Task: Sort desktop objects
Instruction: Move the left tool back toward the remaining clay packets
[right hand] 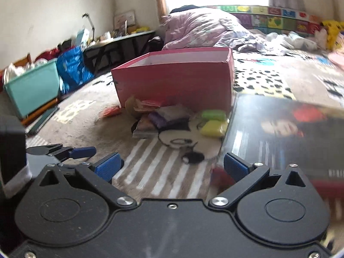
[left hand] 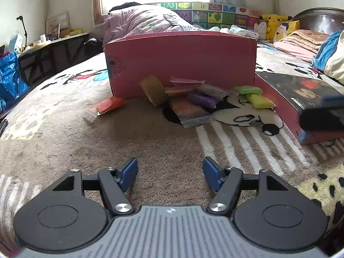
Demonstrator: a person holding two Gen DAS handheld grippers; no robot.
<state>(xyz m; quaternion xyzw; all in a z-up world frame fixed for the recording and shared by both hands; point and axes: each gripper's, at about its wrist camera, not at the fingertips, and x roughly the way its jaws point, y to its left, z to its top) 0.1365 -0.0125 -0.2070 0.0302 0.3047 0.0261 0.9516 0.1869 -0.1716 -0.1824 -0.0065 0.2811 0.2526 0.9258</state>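
Observation:
A pink open box point(left hand: 180, 60) stands on the patterned blanket; it also shows in the right wrist view point(right hand: 174, 77). Before it lie small packets: an orange one point(left hand: 108, 105), a tan roll point(left hand: 153, 90), purple point(left hand: 203, 100), grey point(left hand: 211, 91), two green ones point(left hand: 248, 90) point(left hand: 261, 101) and a flat clear bag point(left hand: 191, 112). The pile shows blurred in the right wrist view point(right hand: 163, 116). My left gripper point(left hand: 170, 172) is open and empty, well short of the pile. My right gripper point(right hand: 172, 166) is open and empty, its right finger beside the dark box lid point(right hand: 286, 129).
A dark printed lid with pink sides point(left hand: 301, 99) lies right of the pile. Folded quilts point(left hand: 146, 21) and plush toys point(left hand: 275, 24) sit behind. A teal bin point(right hand: 32, 88), blue bag point(right hand: 72, 68) and black desk point(right hand: 120, 47) stand at the left bed edge.

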